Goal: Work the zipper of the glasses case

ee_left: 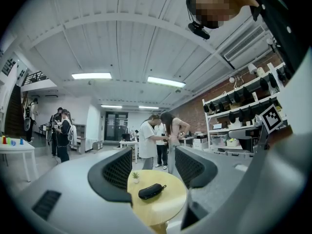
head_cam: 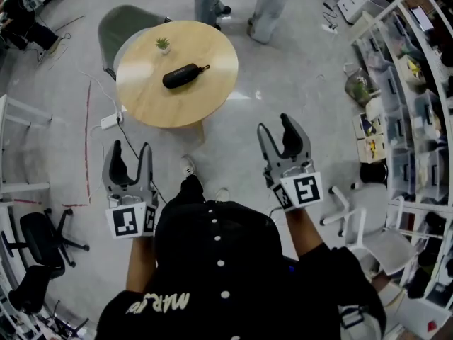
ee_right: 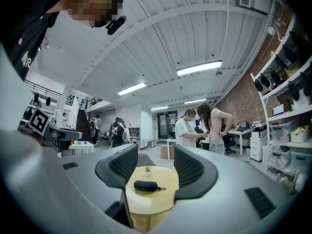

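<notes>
A black glasses case (head_cam: 182,75) lies closed on the round wooden table (head_cam: 212,91), its zipper pull pointing right. Both grippers hang well short of the table, above the floor. My left gripper (head_cam: 129,154) is open and empty; my right gripper (head_cam: 282,134) is open and empty too. The left gripper view frames the case (ee_left: 151,191) between its spread jaws, far off. In the right gripper view the case (ee_right: 146,185) also lies far ahead on the table (ee_right: 161,199).
A tiny potted plant (head_cam: 163,45) stands on the table behind the case. A grey chair (head_cam: 117,27) sits at the table's far left. Two people (head_cam: 241,2) stand beyond the table. Shelving (head_cam: 407,98) lines the right side; a power strip (head_cam: 111,121) lies on the floor.
</notes>
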